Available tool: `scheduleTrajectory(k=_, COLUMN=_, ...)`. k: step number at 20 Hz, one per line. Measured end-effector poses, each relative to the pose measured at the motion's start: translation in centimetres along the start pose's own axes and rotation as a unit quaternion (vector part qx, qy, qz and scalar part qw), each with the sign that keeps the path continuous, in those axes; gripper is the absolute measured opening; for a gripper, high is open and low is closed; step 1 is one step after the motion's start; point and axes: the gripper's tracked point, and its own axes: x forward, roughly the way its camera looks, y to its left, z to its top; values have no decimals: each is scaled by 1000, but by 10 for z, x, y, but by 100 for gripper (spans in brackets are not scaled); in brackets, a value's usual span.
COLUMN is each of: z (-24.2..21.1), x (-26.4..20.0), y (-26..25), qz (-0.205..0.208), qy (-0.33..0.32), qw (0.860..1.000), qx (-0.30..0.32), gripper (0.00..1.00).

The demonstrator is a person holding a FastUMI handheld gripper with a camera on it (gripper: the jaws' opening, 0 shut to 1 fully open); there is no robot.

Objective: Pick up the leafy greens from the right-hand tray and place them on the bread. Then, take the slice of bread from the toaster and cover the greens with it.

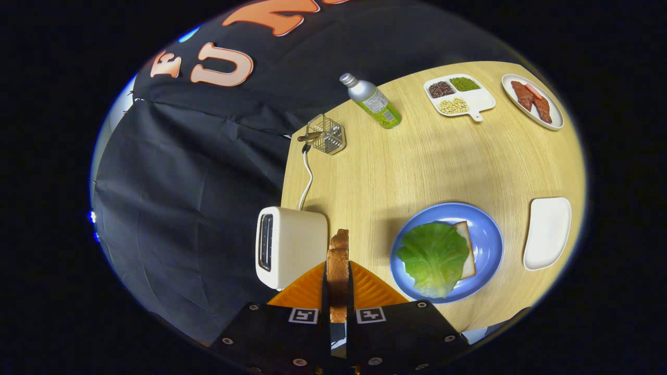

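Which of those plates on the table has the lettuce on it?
The round blue plate, just beyond the gripper, which holds a bread slice; the white plates hold none.

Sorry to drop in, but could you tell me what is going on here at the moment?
A person's handheld gripper is shut on a slice of bread, held on edge between its fingers beside the white toaster. On the blue plate, the leafy greens already lie on the other bread slice. The white tray sits beyond the plate. Covering the greens remains.
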Motion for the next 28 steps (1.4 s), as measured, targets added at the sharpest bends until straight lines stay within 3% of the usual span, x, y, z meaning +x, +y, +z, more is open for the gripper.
scheduleTrajectory(k=12, z=-21, x=18, y=-69, qz=-31, qy=22, qw=999, qx=19, gripper=12)
scheduleTrajectory(k=22, z=-11, x=37, y=-129, qz=-70, qy=3, qw=997, qx=16, gripper=13)
scheduleTrajectory(k=25, z=-9, x=36, y=-143, qz=-103, qy=-5, qw=995, qx=15, gripper=20)
scheduleTrajectory(k=28, z=3, x=29, y=-146, qz=-115, qy=-38, qw=993, qx=3, gripper=42)
